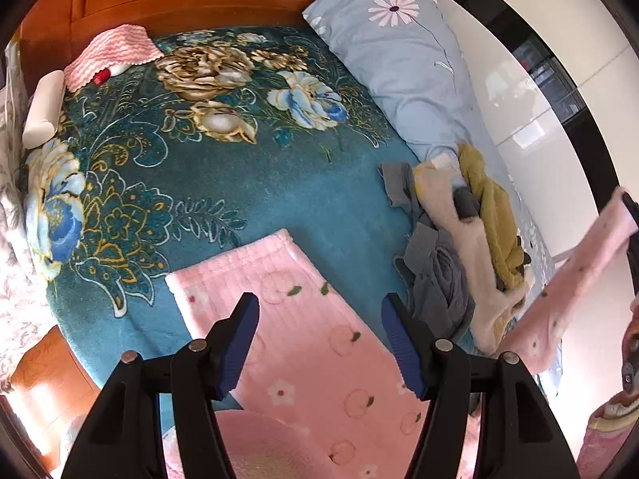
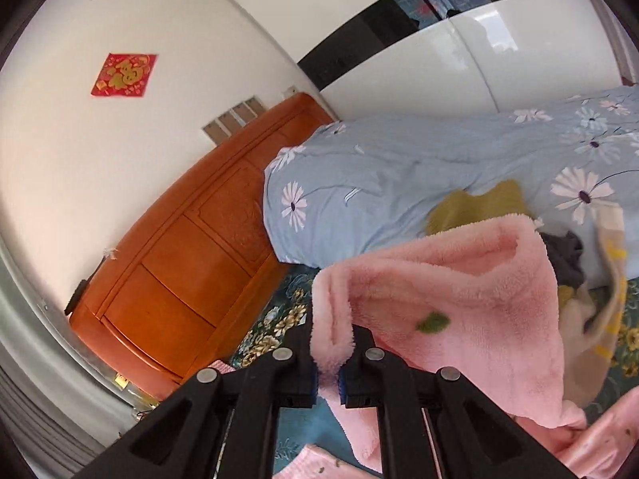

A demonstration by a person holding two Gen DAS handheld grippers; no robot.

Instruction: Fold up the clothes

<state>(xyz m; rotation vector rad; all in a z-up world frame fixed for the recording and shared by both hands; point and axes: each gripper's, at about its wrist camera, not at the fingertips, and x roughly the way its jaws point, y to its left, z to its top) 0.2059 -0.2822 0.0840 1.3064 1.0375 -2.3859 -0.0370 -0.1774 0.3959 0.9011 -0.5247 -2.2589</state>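
Observation:
A pink fleece garment (image 1: 303, 319) with small flower and fruit prints lies partly flat on the teal floral blanket (image 1: 247, 183). My left gripper (image 1: 319, 343) is open just above it, holding nothing. My right gripper (image 2: 328, 359) is shut on a fluffy pink edge of the same garment (image 2: 451, 303) and holds it lifted off the bed. That lifted part shows in the left wrist view at the far right (image 1: 579, 271).
A heap of other clothes, grey (image 1: 435, 275), cream and olive (image 1: 495, 215), lies at the blanket's right edge. A light blue daisy quilt (image 2: 399, 175) lies beyond. An orange wooden headboard (image 2: 191, 263), a pink towel (image 1: 112, 54) and a white roll (image 1: 44, 107) are at the far end.

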